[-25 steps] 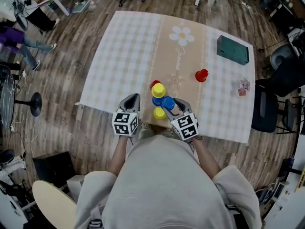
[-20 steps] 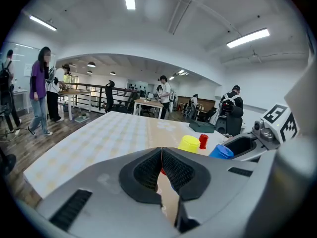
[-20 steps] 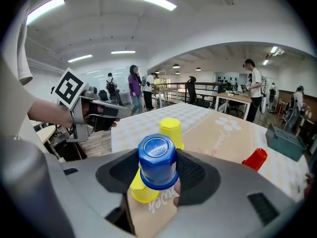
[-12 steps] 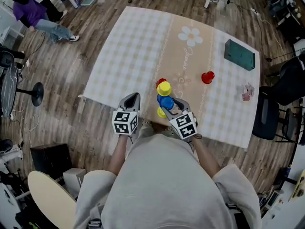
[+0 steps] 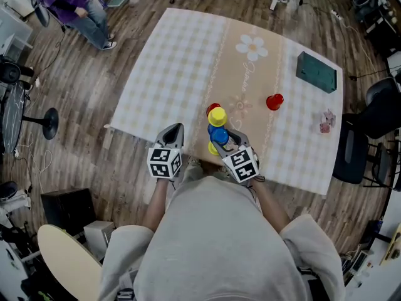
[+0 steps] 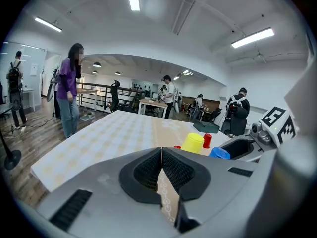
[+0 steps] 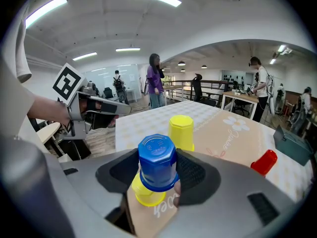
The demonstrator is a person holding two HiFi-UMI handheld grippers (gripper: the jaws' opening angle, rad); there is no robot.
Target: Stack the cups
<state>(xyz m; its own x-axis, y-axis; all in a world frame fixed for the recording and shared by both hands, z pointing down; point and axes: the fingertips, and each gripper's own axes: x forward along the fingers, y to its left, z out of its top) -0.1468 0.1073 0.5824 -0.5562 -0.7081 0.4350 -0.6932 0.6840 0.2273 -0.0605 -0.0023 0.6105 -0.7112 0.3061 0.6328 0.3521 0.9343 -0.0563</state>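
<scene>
Two claws hover at the worktop's [image 5: 163, 74] near edge: the left claw [image 5: 177, 128] stays clenched on nothing, idle. The blue cup [image 7: 157, 157], grasped by the right claw [image 7: 157, 170], has shifted left over the near yellow cup [image 7: 143, 195], so nesting looks imminent. Rightward the red cup [image 5: 274, 101] stands well apart, leaving open room

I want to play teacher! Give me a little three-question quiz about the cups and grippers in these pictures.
1. True or false: the left gripper is holding a cup.
2. Which cup does the right gripper grip? A red, B blue, C yellow.
3. Fill in: the lone cup standing apart, toward the green box, is ____.

Key: 1 false, it is shut and empty. 2 B, the blue cup. 3 red.
</scene>
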